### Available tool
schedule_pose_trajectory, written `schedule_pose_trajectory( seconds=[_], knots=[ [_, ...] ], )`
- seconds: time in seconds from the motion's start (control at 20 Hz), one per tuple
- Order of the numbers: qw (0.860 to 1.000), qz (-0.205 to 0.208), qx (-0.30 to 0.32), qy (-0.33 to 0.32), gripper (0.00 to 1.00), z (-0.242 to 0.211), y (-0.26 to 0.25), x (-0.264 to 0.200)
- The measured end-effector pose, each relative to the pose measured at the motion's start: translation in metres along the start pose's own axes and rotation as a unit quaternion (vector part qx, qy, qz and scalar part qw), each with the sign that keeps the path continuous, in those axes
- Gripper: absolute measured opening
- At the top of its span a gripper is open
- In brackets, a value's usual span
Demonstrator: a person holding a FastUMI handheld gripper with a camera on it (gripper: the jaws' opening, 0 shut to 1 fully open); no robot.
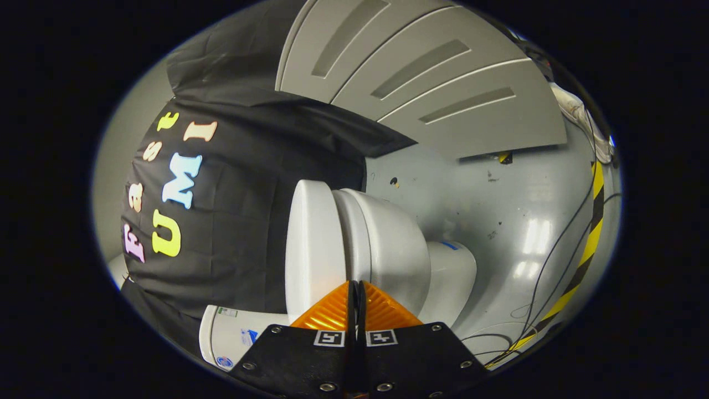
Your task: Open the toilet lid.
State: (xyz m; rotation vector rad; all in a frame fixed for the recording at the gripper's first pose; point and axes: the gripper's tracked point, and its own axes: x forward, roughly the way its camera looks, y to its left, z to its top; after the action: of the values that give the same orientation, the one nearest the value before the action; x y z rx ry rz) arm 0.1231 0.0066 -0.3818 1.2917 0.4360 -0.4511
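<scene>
Toilet (382,244) is my landmark, and it appears rolled onto its side because I hold my gripper (356,291) turned. My jaws are pressed together, tip against tip, with nothing caught between them; they sit just short of the toilet, lined up with the seam where the lid (310,244) meets the bowl (393,249). I think a small gap separates my tips from the porcelain, though the fisheye bend makes it hard to say for sure.

The lid is closed, lying flat against the rim of the bowl along its whole visible length. It is white and smooth, with a rounded edge. The bowl swells away from the lid and narrows into the pedestal (451,277), which meets the grey floor (498,210). The tank (232,332) sits at the back end of the toilet, on the lid's side of my jaws, with small stickers on it.

Behind the lid hangs the black cloth wall (249,221) of the booth. On the pedestal's side the floor is glossy, scuffed with dark marks and catching bright reflections. Farther across the floor from the toilet runs a strip of yellow-and-black tape (587,249), and thin dark cables (548,266) trail beside it. Beyond the toilet, well apart from it, stands a grey panel (421,77) with long recessed slots.
</scene>
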Motion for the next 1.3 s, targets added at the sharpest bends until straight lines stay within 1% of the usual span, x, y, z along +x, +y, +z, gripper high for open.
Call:
schedule_pose_trajectory(
  seconds=[0.15,0.3,0.45,0.65,0.85,1.05,1.3],
  knots=[
    [1.0,-0.008,0.002,0.018,0.0,0.003,0.0,-0.004],
    [0.999,-0.019,-0.037,0.03,0.0,-0.003,0.004,-0.005],
    [0.999,-0.023,-0.035,0.026,0.0,0.007,0.013,-0.012],
    [0.998,-0.007,-0.061,0.02,0.0,0.005,0.039,-0.024],
    [0.995,-0.009,-0.1,0.013,0.0,0.004,0.065,-0.034],
    [0.991,0.002,-0.132,0.007,0.0,0.004,0.095,-0.045],
    [0.982,0.004,-0.186,0.001,0.0,-0.003,0.131,-0.063]
  ],
)
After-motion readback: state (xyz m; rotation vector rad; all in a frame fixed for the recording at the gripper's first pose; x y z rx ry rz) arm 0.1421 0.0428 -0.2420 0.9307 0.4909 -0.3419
